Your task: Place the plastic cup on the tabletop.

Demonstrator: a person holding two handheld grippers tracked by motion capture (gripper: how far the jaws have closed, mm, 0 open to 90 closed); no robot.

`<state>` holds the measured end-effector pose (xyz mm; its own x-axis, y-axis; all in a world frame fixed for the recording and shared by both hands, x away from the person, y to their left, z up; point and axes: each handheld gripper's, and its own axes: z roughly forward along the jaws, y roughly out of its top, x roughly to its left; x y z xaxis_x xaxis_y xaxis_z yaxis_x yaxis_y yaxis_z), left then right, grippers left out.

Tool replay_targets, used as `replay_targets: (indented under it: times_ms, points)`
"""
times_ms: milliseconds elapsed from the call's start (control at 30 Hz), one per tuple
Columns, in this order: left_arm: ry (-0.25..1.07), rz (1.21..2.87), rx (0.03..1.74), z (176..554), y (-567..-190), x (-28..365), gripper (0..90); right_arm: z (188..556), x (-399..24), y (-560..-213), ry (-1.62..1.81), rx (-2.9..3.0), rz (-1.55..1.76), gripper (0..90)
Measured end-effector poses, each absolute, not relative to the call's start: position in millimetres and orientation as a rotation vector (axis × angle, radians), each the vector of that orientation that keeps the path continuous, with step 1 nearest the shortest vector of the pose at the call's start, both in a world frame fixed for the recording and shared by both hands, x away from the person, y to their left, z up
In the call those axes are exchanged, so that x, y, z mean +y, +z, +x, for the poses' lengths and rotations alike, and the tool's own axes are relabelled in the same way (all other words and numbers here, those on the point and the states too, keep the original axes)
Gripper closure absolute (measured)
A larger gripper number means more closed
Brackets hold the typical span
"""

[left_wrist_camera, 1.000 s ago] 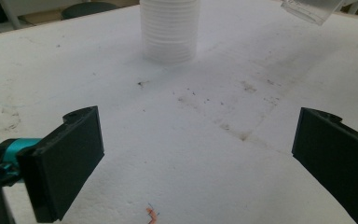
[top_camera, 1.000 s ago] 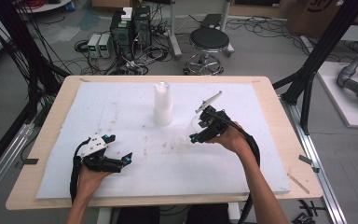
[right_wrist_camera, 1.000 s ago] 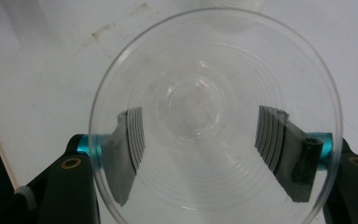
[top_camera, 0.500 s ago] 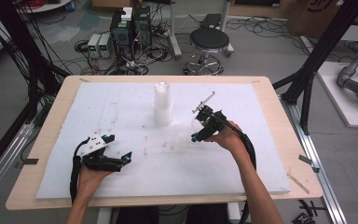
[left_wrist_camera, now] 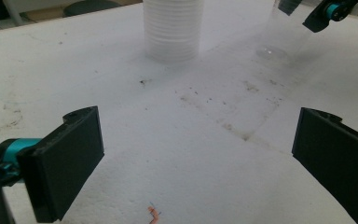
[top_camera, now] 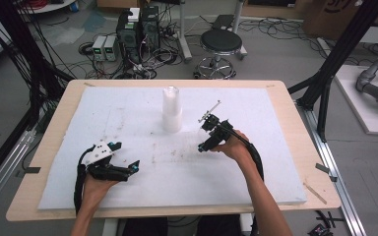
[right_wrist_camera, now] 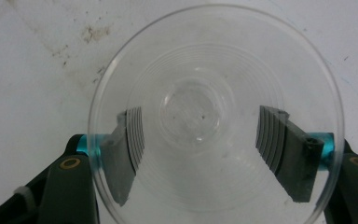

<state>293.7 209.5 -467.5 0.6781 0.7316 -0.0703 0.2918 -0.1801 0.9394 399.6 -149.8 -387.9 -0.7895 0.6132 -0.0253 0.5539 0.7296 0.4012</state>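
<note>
White pad spread across the table, stained with dark specks mid-board. Cup stack upright toward the far middle, well apart from both hands. Left gripper resting low near the front left, jaws wide apart, bare pad between them in the left gripper view. Right gripper just right of the stack, clamped on a clear cup, jaws pressing its sides from outside, rim facing the camera, cup base down by the pad.
</note>
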Motion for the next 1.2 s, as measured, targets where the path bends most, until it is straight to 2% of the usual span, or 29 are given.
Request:
replay_targets:
  times_ms: [367,533,567,700,1200]
  points:
    - [0.483,1.757,0.824,294.0,-467.5,209.9,1.9,400.9,-142.8,-395.3,0.593,2.755,0.934,34.8]
    - [0.483,1.759,0.823,294.0,-467.5,209.7,1.9,400.5,-143.1,-399.1,0.587,2.751,0.924,31.7]
    - [0.482,1.757,0.823,294.0,-467.5,209.9,1.9,400.5,-142.8,-402.5,0.582,2.757,0.926,27.8]
    - [0.481,1.757,0.822,294.1,-467.5,210.0,1.9,400.6,-143.1,-407.1,0.598,2.741,0.922,22.7]
    - [0.478,1.749,0.827,294.2,-467.7,211.1,1.9,393.4,-152.3,-405.2,0.672,2.709,0.936,18.1]
